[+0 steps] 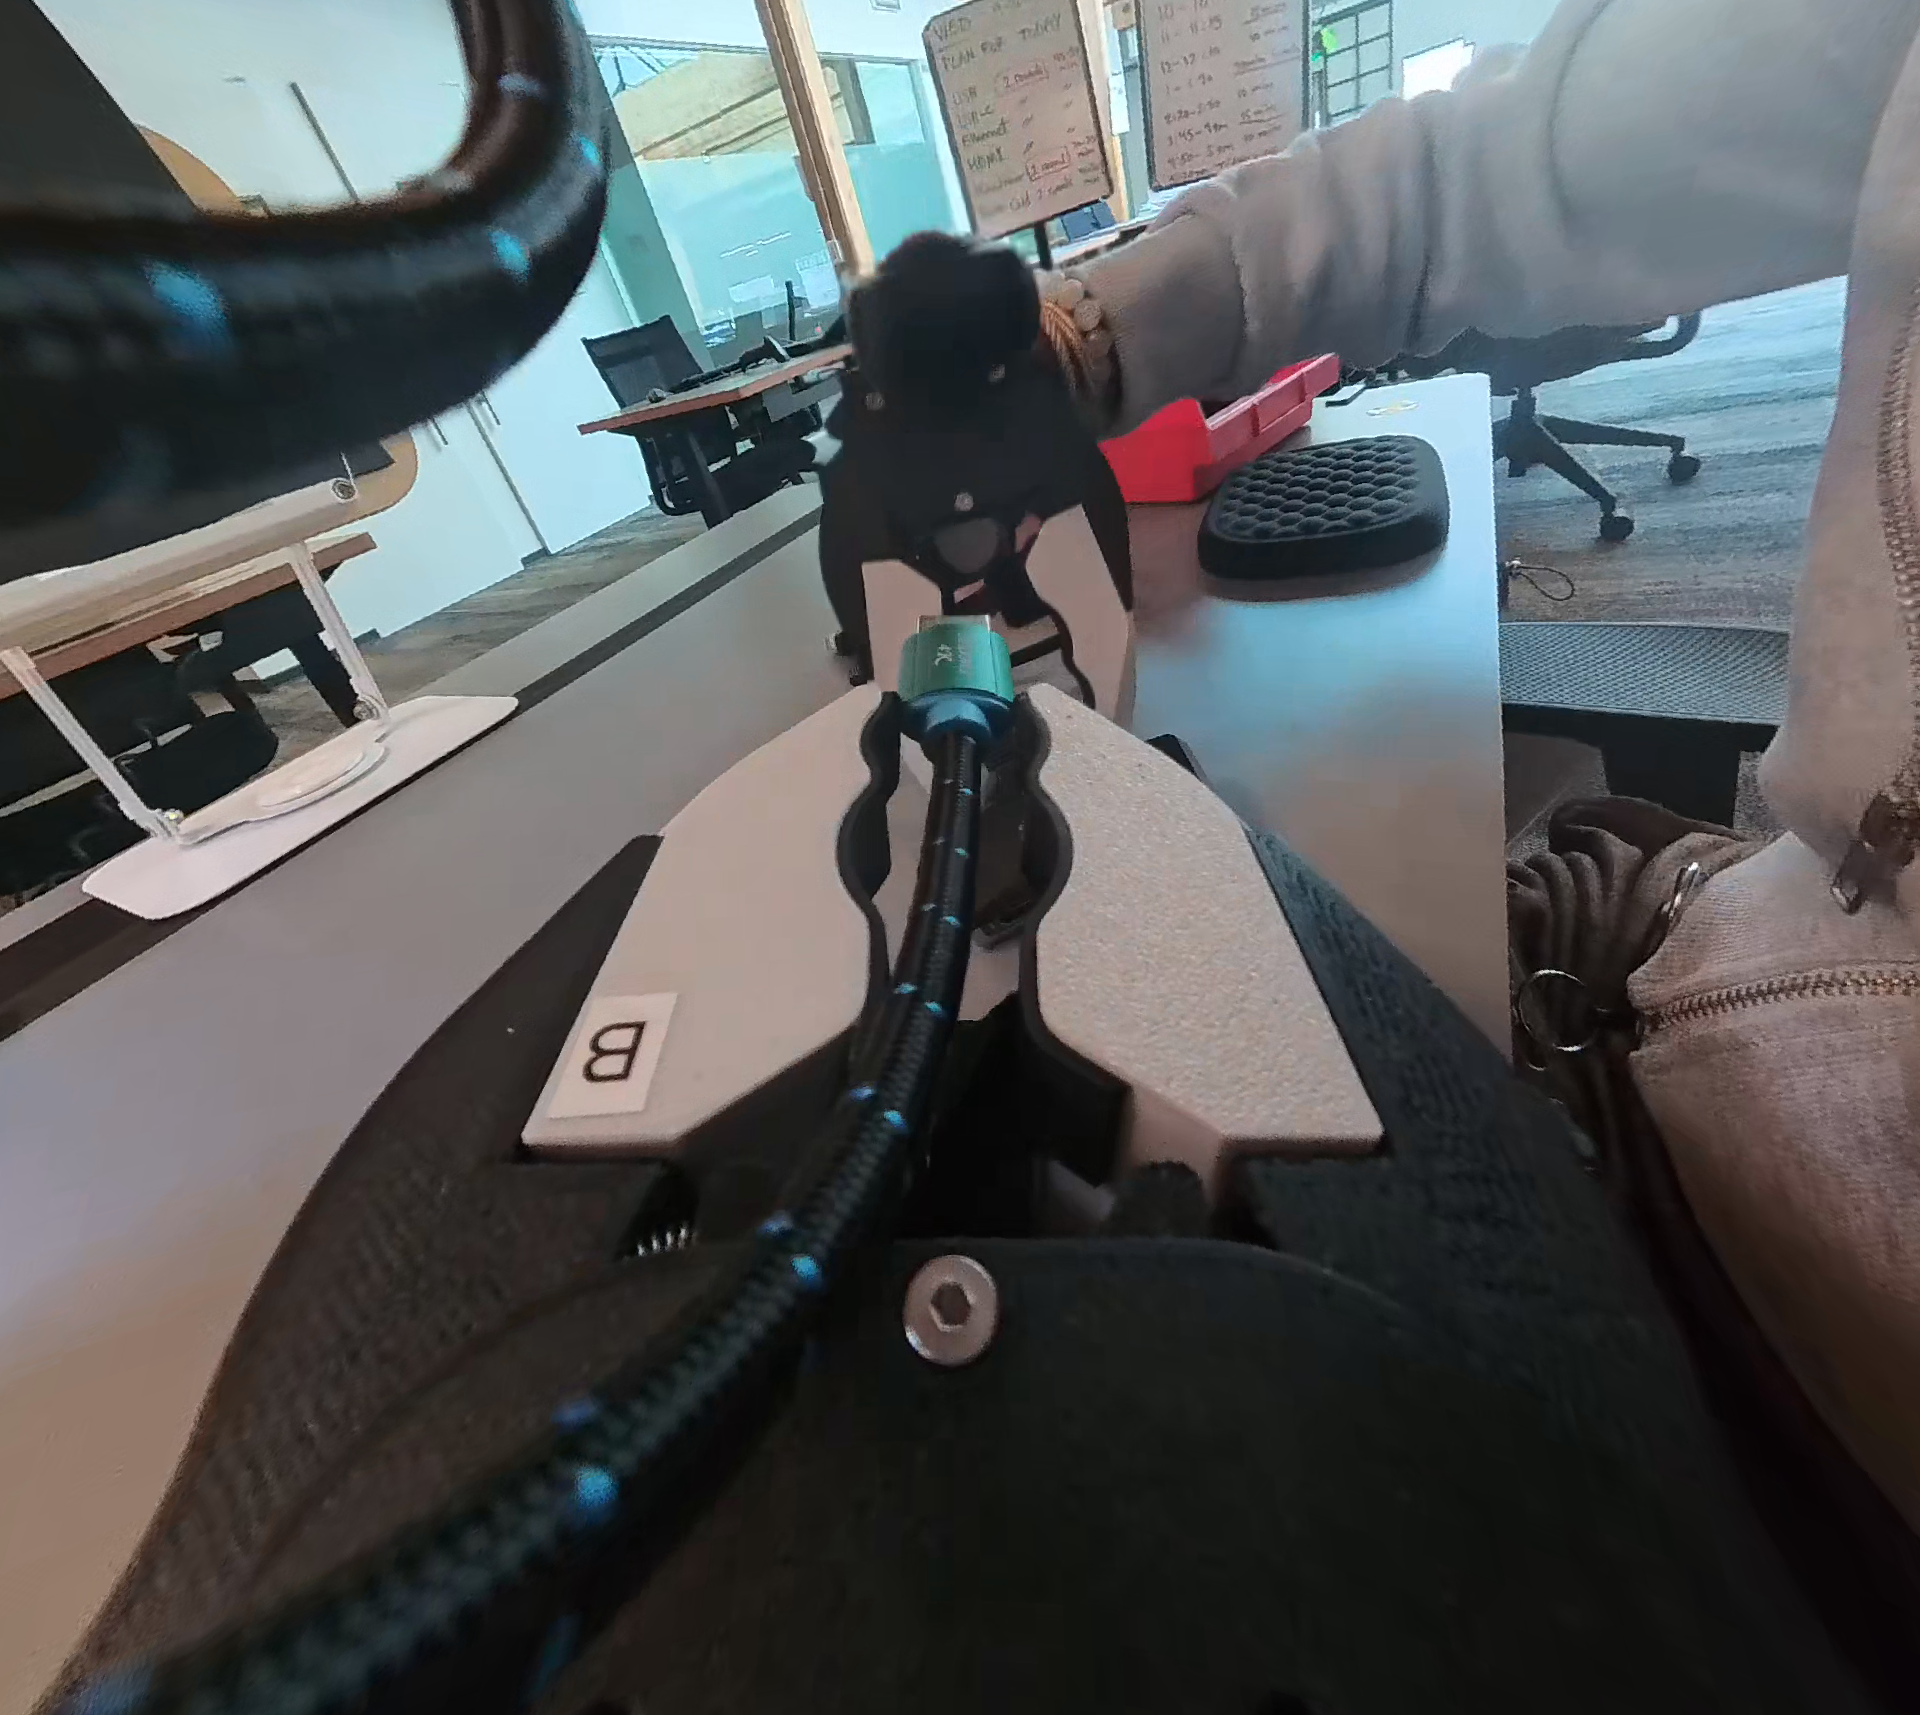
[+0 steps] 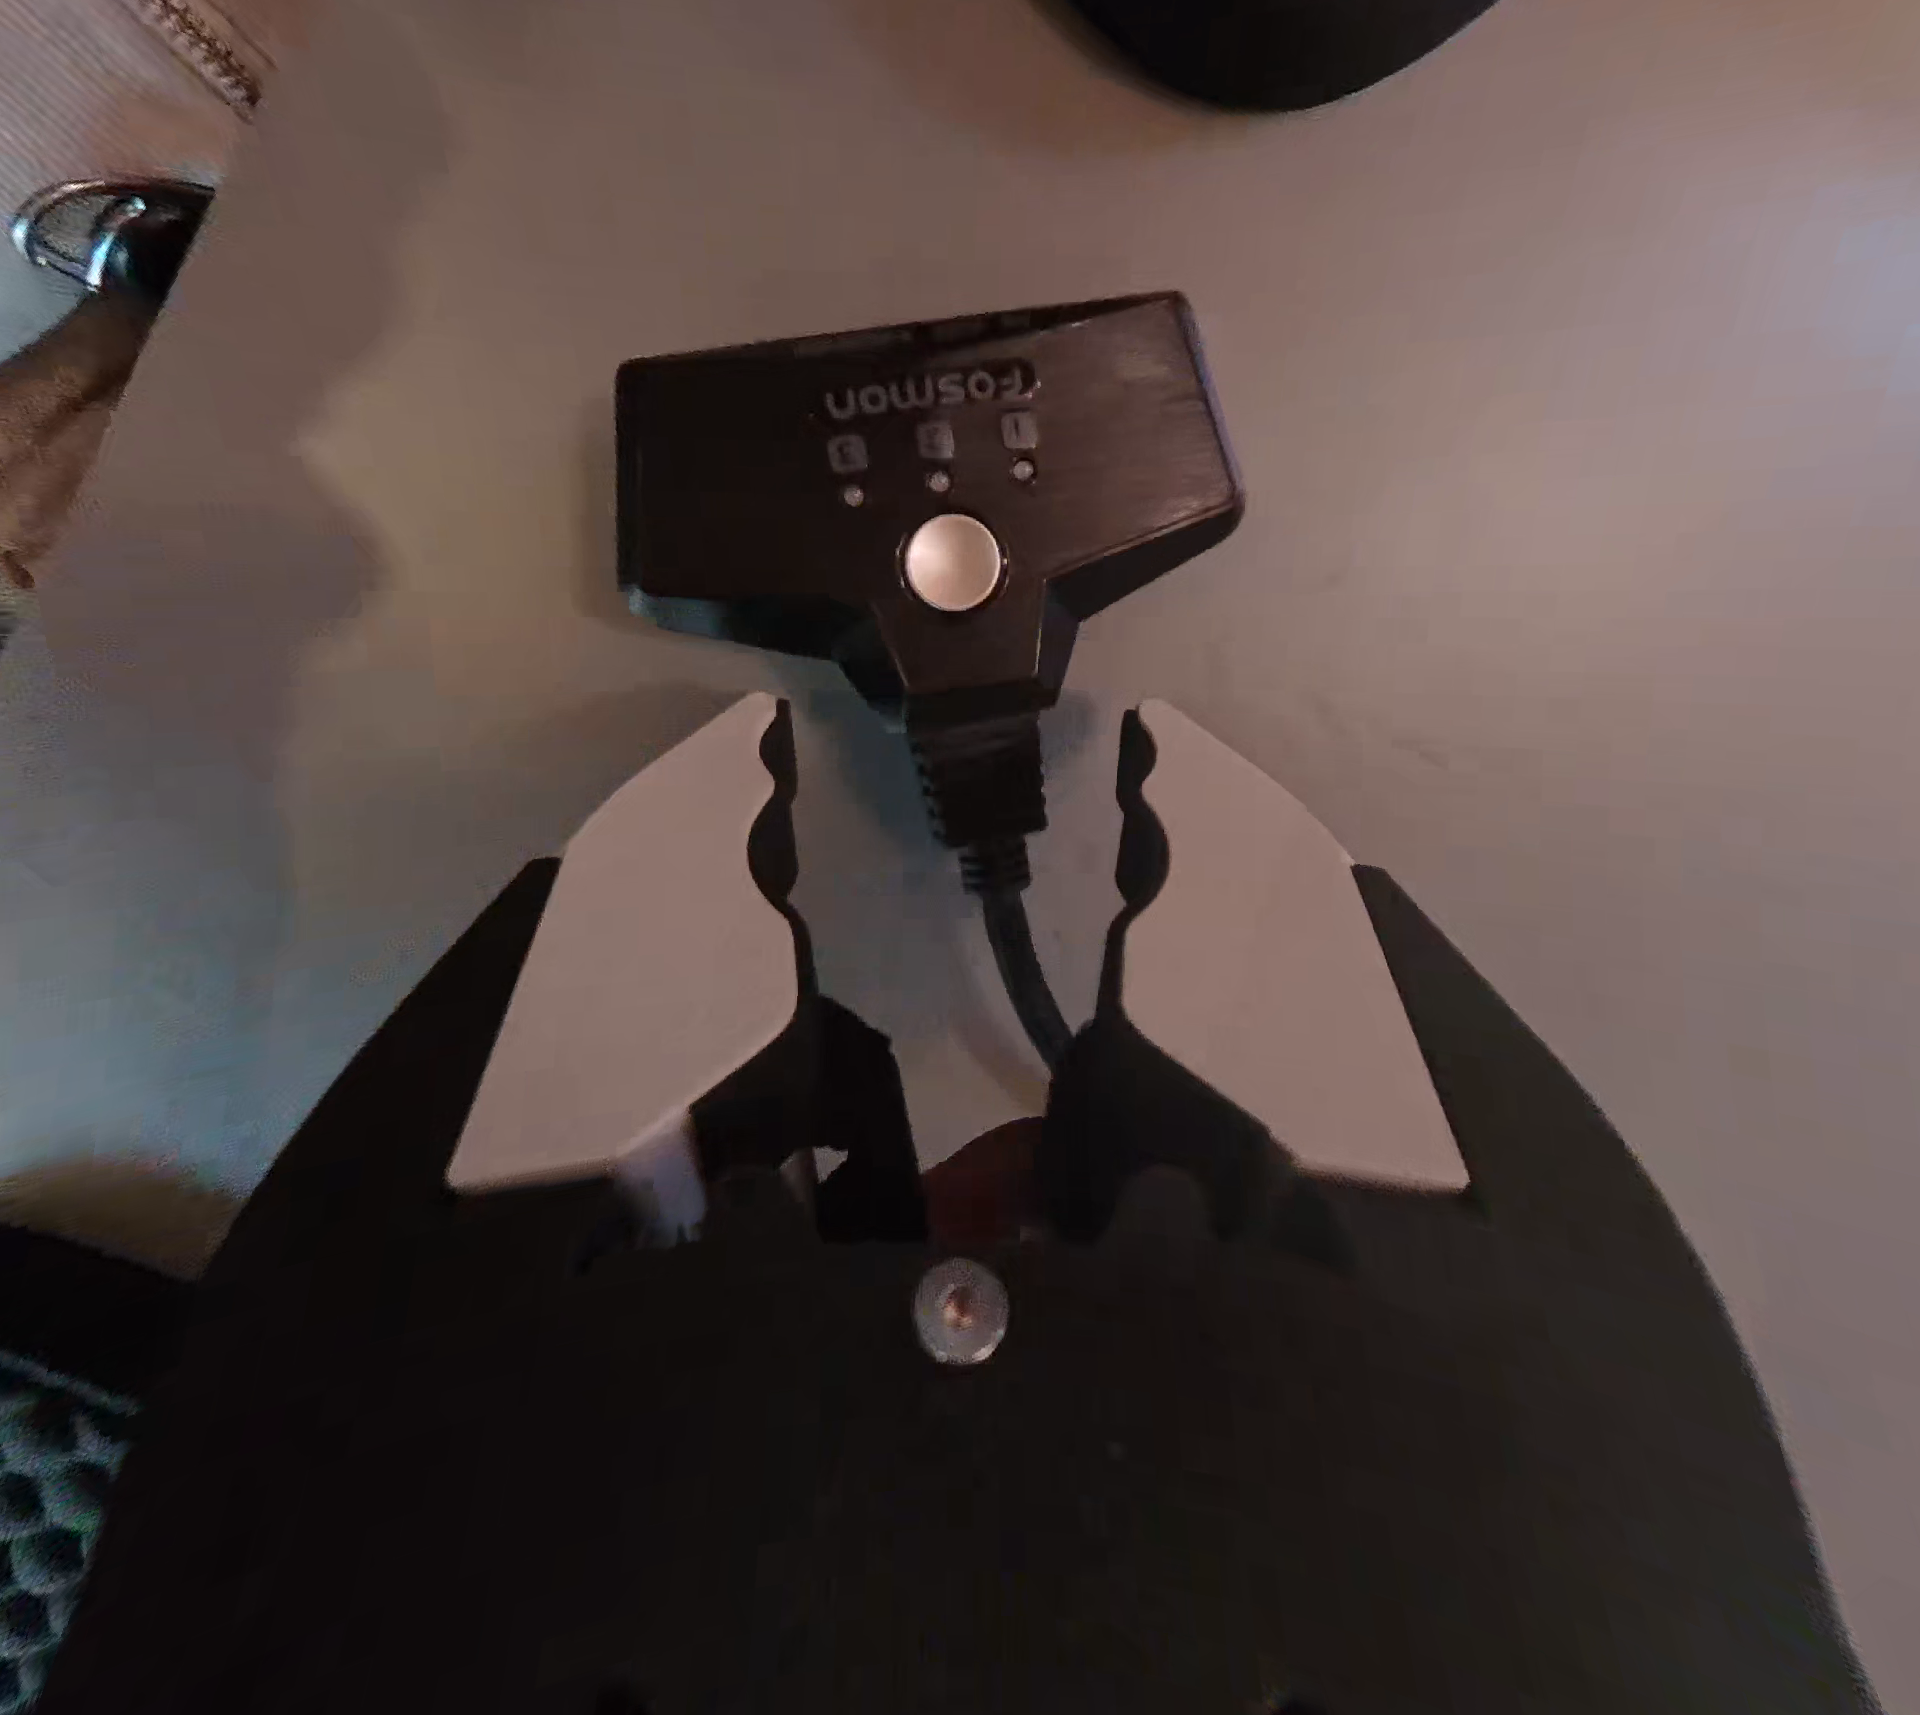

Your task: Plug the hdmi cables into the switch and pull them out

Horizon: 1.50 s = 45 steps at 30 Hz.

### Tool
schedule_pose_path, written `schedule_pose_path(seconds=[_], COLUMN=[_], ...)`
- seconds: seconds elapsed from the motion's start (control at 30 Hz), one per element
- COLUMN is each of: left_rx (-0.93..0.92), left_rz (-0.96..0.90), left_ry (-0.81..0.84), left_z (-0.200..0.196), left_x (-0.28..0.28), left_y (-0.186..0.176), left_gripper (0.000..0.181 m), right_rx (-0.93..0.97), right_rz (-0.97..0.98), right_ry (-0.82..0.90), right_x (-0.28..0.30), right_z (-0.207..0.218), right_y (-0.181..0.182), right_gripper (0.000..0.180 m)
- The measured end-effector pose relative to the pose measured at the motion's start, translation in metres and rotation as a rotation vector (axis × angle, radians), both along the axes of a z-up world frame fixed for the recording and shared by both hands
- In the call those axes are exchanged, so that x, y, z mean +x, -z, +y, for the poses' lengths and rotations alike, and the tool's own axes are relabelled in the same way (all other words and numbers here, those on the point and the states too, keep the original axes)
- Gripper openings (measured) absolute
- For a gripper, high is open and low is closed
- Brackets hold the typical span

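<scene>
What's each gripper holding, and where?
Left gripper clamps the HDMI cable just behind its green plug. Right gripper holds nothing, jaws open around the switch's lead.

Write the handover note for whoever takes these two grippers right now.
Left gripper: shut on the green HDMI plug, its braided cable running back between the fingers.
Right gripper: open, straddling the switch's own lead, not clamped.
Switch: flat on the grey desk.
Done: plug picked up.
Left: steady the switch, plug in, pull out.
</scene>
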<state>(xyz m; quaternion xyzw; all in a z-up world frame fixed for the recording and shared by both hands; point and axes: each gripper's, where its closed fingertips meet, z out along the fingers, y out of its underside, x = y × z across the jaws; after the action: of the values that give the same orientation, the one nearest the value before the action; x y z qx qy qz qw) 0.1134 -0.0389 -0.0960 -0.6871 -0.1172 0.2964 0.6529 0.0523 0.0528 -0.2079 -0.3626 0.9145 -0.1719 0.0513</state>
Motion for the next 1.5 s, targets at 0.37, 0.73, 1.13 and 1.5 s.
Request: schedule_pose_path(seconds=[0.37, 0.73, 1.13, 1.5], left_rx=[-0.056, -0.223, -0.234, -0.192], left_rz=[-0.105, -0.145, -0.166, -0.199], left_ry=[-0.059, -0.087, -0.077, -0.054], left_z=[0.001, 0.012, 0.013, 0.012], left_x=[-0.014, -0.019, -0.02, -0.02], left_y=[0.012, 0.034, 0.037, 0.034], left_gripper=[0.02, 0.02, 0.02, 0.02], right_rx=[-0.309, -0.575, -0.574, -0.629], right_rz=[-0.16, -0.22, -0.185, -0.103], right_ry=[0.062, 0.148, 0.153, 0.129], right_x=[0.006, 0.024, 0.029, 0.031], right_z=[-0.027, -0.015, -0.022, -0.027], right_y=[-0.003, -0.047, -0.046, -0.053], right_gripper=[0.038, 0.038, 0.038, 0.038])
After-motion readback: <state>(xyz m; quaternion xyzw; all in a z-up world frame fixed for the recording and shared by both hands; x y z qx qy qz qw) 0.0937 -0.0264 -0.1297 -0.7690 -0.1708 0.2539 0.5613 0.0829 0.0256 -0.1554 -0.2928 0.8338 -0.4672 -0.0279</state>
